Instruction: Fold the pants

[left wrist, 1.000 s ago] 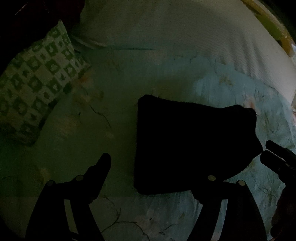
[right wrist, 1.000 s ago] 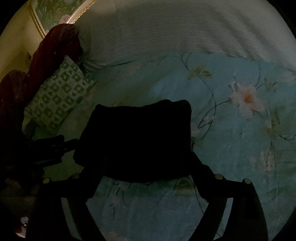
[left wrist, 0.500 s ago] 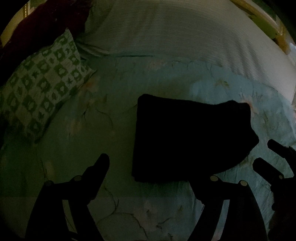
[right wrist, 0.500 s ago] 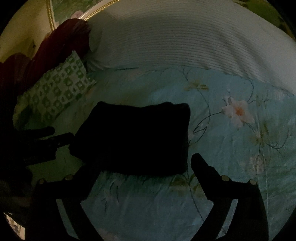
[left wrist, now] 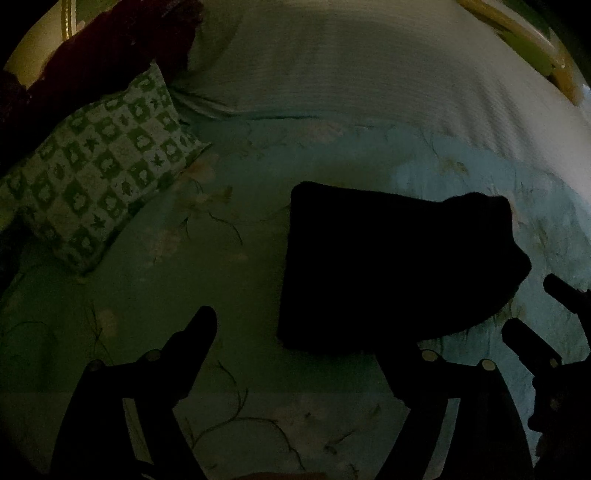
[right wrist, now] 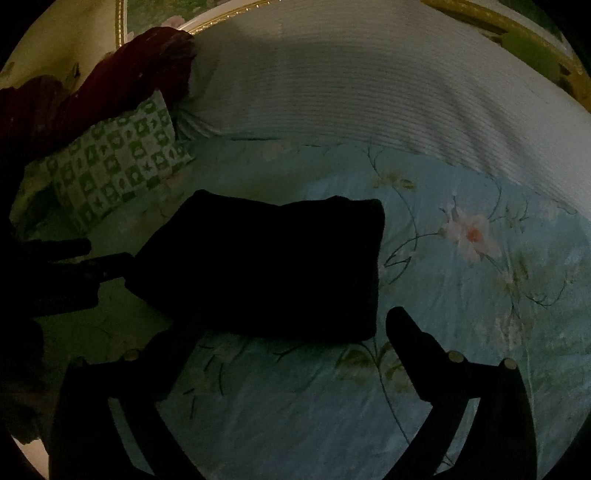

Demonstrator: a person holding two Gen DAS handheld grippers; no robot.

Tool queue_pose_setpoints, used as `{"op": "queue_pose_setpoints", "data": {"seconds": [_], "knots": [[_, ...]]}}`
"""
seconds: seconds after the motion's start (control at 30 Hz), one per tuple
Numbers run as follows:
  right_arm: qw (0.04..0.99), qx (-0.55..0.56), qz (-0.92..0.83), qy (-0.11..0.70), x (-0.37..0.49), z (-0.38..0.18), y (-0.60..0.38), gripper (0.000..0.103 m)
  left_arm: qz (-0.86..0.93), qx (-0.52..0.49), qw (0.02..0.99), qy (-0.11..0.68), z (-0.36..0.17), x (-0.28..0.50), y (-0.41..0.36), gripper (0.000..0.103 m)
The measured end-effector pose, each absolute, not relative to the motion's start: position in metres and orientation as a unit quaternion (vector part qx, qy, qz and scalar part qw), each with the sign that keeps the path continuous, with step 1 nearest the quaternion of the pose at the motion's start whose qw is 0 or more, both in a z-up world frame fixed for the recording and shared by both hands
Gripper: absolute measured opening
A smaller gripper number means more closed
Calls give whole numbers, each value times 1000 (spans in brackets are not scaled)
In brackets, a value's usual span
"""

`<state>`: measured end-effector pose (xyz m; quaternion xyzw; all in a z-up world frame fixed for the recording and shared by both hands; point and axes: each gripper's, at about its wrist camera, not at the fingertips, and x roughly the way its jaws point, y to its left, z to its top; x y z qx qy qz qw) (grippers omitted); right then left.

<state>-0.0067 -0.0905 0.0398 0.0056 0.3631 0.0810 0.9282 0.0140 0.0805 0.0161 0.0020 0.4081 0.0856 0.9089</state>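
Observation:
The black pants (left wrist: 391, 266) lie folded into a compact rectangle on the floral bedsheet (left wrist: 184, 280); they also show in the right wrist view (right wrist: 269, 266). My left gripper (left wrist: 299, 328) is open and empty, hovering just in front of the fold's near left corner. My right gripper (right wrist: 284, 328) is open and empty, just in front of the fold's near edge. Each gripper shows in the other's view, the right one (left wrist: 535, 314) and the left one (right wrist: 85, 258), beside the pants and apart from them.
A green-and-white checked pillow (left wrist: 96, 184) lies to the left of the pants. A white ribbed blanket (right wrist: 369, 85) covers the bed beyond. A dark red cloth (right wrist: 110, 85) sits at the far left by a gold-framed headboard (right wrist: 221, 18).
Both grippers have drawn back from the folded pants. The right gripper's jaws have spread wider and now stand clear of the fold's near edge. The pants lie still.

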Motion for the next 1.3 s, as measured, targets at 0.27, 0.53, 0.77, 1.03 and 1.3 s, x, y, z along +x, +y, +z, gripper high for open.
{"op": "queue_pose_setpoints", "data": {"seconds": [0.27, 0.53, 0.77, 1.03, 1.3], "knots": [[929, 17, 79, 361, -5, 36, -90, 100, 88, 12, 911, 402, 12, 13, 82, 84], [930, 23, 77, 360, -3, 35, -91, 101, 87, 17, 912, 400, 12, 12, 79, 85], [930, 22, 78, 359, -4, 36, -90, 101, 79, 18, 912, 401, 11, 13, 78, 85], [930, 19, 78, 360, -3, 36, -88, 101, 74, 16, 912, 403, 10, 15, 80, 86], [929, 17, 79, 360, -3, 37, -85, 101, 73, 15, 911, 405, 11, 14, 79, 86]]}}
